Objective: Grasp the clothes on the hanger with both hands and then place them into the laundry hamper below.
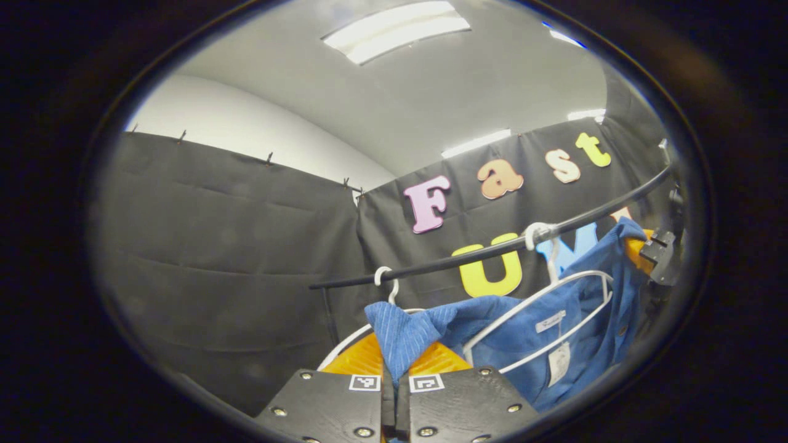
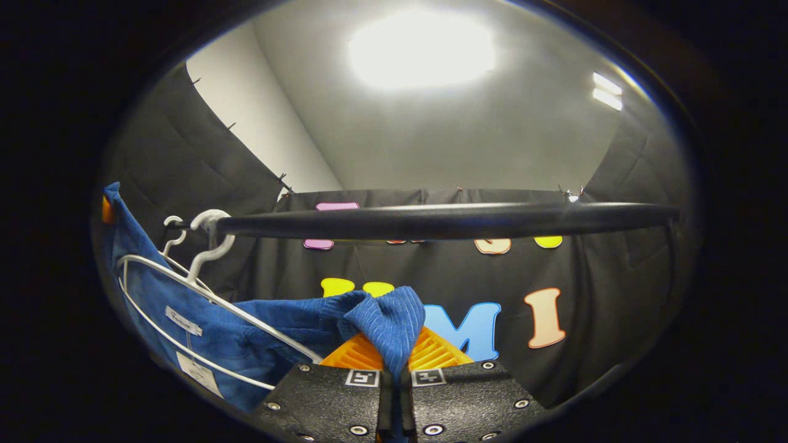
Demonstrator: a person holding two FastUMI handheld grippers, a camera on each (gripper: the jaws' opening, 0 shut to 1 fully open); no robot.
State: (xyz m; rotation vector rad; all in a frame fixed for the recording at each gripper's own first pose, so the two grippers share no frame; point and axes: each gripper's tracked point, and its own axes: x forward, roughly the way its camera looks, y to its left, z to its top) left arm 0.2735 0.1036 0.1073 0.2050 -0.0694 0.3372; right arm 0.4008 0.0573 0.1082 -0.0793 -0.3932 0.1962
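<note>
Both my claws pinch one blue shirt up at the black rail.

The booth's black cloth wall (image 1: 234,246) sits under a grey ceiling with bright light panels (image 1: 397,27). One black rail (image 2: 443,220) runs across, carrying two white hangers: one (image 1: 542,307) is threaded through the shirt (image 1: 554,332), the other hanger (image 1: 385,283) hooks on just beside it. My left claw (image 1: 394,369) is closed on a fold of the shirt's fabric at one end; my right claw (image 2: 394,363) is clamped on another bunched fold of the same shirt.
</note>
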